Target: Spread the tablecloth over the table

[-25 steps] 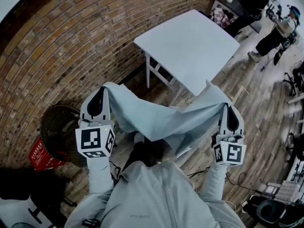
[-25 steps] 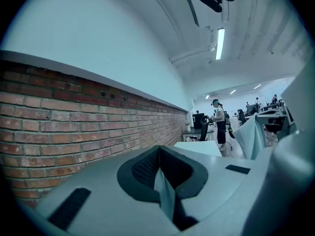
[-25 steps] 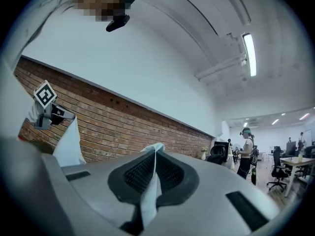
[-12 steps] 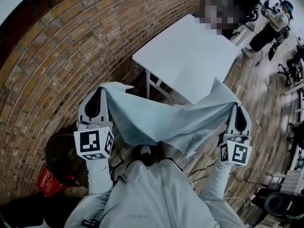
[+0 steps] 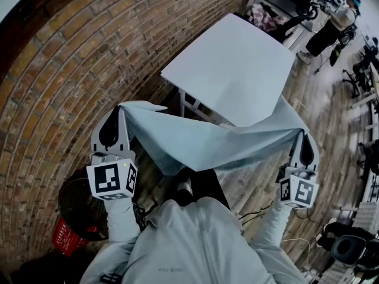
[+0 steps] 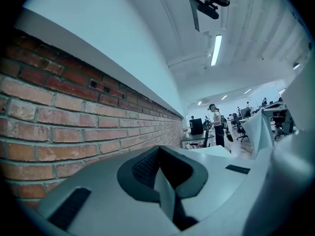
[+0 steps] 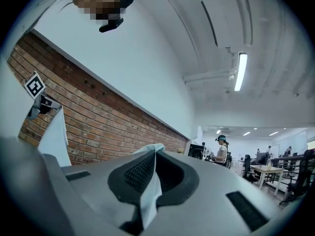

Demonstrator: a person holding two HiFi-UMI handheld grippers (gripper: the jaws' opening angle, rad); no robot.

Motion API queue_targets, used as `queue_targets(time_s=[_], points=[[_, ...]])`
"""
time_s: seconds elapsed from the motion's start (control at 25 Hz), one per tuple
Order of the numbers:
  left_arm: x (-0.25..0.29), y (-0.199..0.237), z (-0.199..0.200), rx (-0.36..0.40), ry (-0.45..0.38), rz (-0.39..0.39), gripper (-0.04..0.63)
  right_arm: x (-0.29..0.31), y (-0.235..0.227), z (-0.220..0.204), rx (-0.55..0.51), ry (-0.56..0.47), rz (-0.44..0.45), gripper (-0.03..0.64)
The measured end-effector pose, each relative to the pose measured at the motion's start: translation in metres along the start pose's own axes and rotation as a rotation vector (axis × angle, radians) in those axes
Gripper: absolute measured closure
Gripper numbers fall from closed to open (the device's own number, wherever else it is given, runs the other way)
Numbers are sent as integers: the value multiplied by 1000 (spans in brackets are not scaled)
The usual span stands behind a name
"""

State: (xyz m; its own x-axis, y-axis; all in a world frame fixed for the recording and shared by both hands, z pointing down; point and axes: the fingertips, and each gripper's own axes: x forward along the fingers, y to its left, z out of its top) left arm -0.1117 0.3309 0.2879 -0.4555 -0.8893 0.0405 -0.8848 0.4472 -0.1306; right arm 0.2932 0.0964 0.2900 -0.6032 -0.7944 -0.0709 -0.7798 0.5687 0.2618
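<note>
Pale tablecloth: I had it strung in the air between both grippers. It sagged in a loose fold at the middle, and its upper edge ran almost straight from hand to hand.
Left gripper: the jaws were clamped tight on one corner of the tablecloth. In the left gripper view a thin sheet of fabric sat pinched between the pads.
Right gripper: same story here. It was closed on the opposite corner, with a tuft of fabric poking up between the pads.
White table: the top was bare and set cornerwise to me, its near corner pointing at the tablecloth's right half. Whether fabric touched that corner, I couldn't tell.
Brick wall: it ran close along the table's left edge and just beside my left gripper, so that side was tight!
Wooden floor: there was open room to the right of the table.
Person: they stood well beyond the table's far right corner.
</note>
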Motion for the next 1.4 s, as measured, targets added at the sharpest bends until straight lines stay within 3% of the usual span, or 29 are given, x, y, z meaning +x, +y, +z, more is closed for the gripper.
queue_targets(time_s=[0.32, 0.76, 1.0, 1.4], points=[[45, 8, 2, 9, -8, 7, 571, 38, -1, -18, 1, 33, -12, 594], [176, -15, 14, 36, -8, -33, 572, 108, -46, -50, 22, 100, -100, 594], [232, -23, 39, 68, -53, -6, 572, 144, -78, -55, 30, 93, -134, 594], [277, -27, 59, 92, -75, 21, 572, 168, -104, -63, 35, 97, -147, 594]])
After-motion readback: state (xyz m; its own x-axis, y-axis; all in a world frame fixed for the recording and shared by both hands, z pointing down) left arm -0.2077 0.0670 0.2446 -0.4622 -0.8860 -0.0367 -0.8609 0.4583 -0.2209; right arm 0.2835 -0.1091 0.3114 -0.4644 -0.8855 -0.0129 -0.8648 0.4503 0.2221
